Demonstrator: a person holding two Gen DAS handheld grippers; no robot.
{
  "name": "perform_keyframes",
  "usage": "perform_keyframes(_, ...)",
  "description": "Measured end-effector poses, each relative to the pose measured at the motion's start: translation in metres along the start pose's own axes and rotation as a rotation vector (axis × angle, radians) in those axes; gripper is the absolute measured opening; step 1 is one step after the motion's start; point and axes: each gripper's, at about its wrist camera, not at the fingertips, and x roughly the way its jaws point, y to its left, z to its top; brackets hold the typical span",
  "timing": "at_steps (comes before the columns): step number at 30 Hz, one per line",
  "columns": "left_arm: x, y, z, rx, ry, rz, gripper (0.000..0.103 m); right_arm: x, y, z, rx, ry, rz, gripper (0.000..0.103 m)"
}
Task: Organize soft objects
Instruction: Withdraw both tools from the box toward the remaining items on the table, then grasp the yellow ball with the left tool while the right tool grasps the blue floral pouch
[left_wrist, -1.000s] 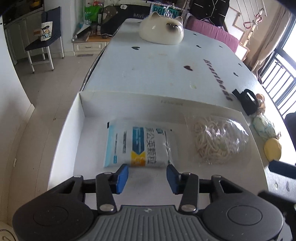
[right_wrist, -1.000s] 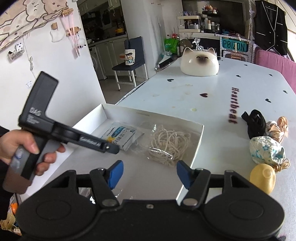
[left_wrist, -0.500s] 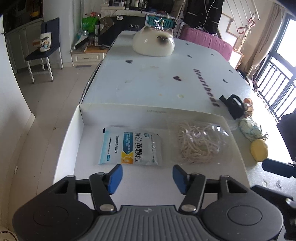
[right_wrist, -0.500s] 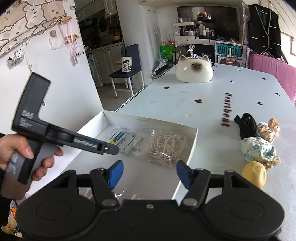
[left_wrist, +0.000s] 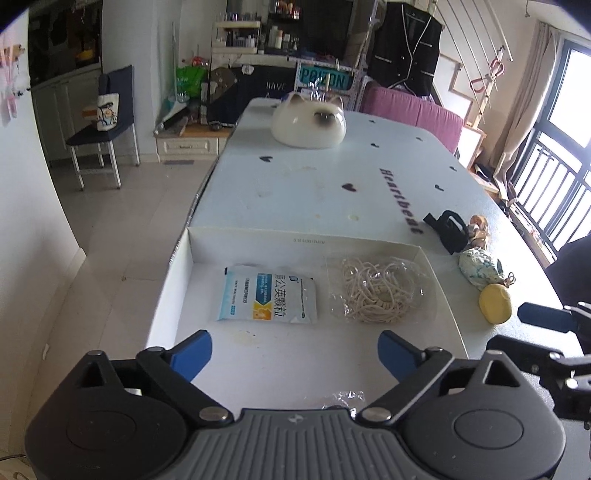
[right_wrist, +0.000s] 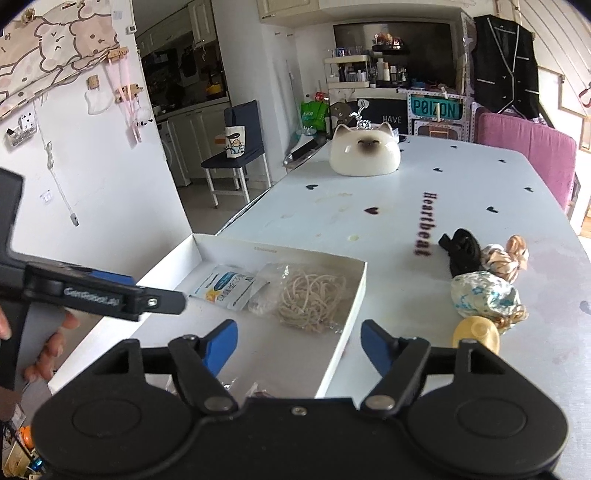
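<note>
A white shallow box (left_wrist: 306, 240) (right_wrist: 354, 295) lies on the table near its front edge. Inside it lie a blue and white sachet (left_wrist: 267, 299) (right_wrist: 225, 286) and a clear bag of beige elastic bands (left_wrist: 380, 291) (right_wrist: 308, 297). To the right of the box sit a black scrunchie (left_wrist: 448, 230) (right_wrist: 463, 247), a beige patterned one (right_wrist: 506, 256), a floral one (left_wrist: 478, 269) (right_wrist: 484, 293) and a yellow soft ball (left_wrist: 495, 304) (right_wrist: 476, 332). My left gripper (left_wrist: 295, 354) is open above the box's near part. My right gripper (right_wrist: 299, 343) is open over the box's right edge.
A cat-shaped ceramic dome (left_wrist: 308, 122) (right_wrist: 365, 153) stands at the table's far end. A pink chair (left_wrist: 413, 112) is behind the table, a blue chair (left_wrist: 103, 129) on the floor to the left. Crinkled clear plastic (left_wrist: 341, 398) lies just under the left gripper.
My left gripper has opened wide and drawn back and up from the sachet. My right gripper has risen and pulled back a little, still open.
</note>
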Motion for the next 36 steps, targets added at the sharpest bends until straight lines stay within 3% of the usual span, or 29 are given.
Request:
perform_keyframes(6,-0.021,-0.002,-0.006,0.015,-0.044,0.008,0.103,-0.010,-0.003,-0.001,-0.002,-0.012,-0.036,0.082)
perform_keyframes(16,-0.048,-0.009,-0.017,0.030,-0.108,0.018,0.103,-0.031,-0.007,-0.001,0.002,-0.055,-0.063,0.103)
perform_keyframes(25,-0.060,-0.028,-0.024,0.019,-0.146,0.031,0.103,-0.048,-0.018,-0.007,0.009,-0.090,-0.100,0.103)
perform_keyframes(36,-0.048,-0.077,-0.015,0.062,-0.144,-0.015,0.103,-0.069,-0.062,-0.017,0.057,-0.109,-0.154,0.103)
